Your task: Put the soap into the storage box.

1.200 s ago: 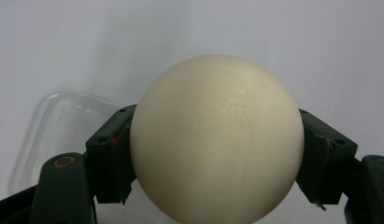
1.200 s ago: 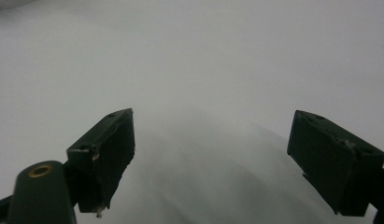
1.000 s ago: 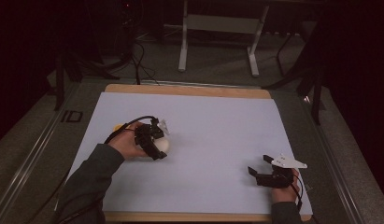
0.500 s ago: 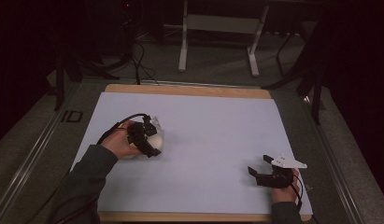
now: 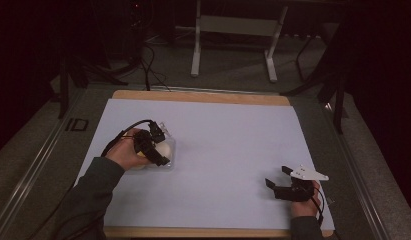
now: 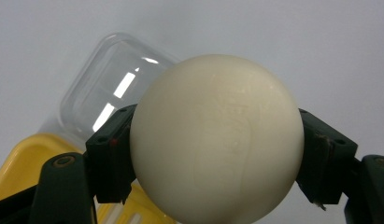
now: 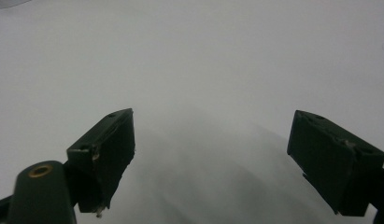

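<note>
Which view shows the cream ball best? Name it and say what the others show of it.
The left gripper view: the cream ball sits large and sharp, clamped between the left gripper pads, above a clear container and a yellow tray. The high view shows the ball small and half hidden by the hand.

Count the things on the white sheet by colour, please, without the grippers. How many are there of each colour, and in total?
Cream: 1, the ball held in the left gripper
Clear: 1, the plastic container
Yellow: 1, the tray
Total: 3
</note>
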`<state>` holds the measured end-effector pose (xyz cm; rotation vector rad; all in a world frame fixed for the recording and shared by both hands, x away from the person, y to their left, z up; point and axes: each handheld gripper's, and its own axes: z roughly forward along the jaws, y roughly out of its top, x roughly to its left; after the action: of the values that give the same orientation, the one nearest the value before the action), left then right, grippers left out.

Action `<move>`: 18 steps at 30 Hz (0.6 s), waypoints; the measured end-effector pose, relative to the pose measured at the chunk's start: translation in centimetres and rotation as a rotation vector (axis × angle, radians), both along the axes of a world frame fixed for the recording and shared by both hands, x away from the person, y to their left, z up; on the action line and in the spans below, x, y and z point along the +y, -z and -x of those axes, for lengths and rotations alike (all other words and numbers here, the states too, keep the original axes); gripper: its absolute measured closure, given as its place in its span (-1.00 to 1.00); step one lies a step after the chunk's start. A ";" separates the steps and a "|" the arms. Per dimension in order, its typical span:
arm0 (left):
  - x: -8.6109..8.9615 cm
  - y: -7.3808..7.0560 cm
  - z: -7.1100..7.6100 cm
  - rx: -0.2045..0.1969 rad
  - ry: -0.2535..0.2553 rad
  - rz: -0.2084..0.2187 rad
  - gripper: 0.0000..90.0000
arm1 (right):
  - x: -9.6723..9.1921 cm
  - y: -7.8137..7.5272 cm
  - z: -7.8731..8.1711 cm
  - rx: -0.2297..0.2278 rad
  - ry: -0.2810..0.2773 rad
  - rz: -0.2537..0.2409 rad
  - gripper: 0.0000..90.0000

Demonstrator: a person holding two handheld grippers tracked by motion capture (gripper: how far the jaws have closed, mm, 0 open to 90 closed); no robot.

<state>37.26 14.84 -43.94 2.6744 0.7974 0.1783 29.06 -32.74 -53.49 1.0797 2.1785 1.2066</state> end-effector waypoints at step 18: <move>1.2 0.0 -0.3 -0.012 -0.133 0.010 -0.43 | 0.0 0.0 0.0 0.002 -0.002 0.001 -0.67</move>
<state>37.56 16.02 -43.97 2.6087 0.9705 0.2221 29.08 -32.75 -53.49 1.0788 2.1817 1.2062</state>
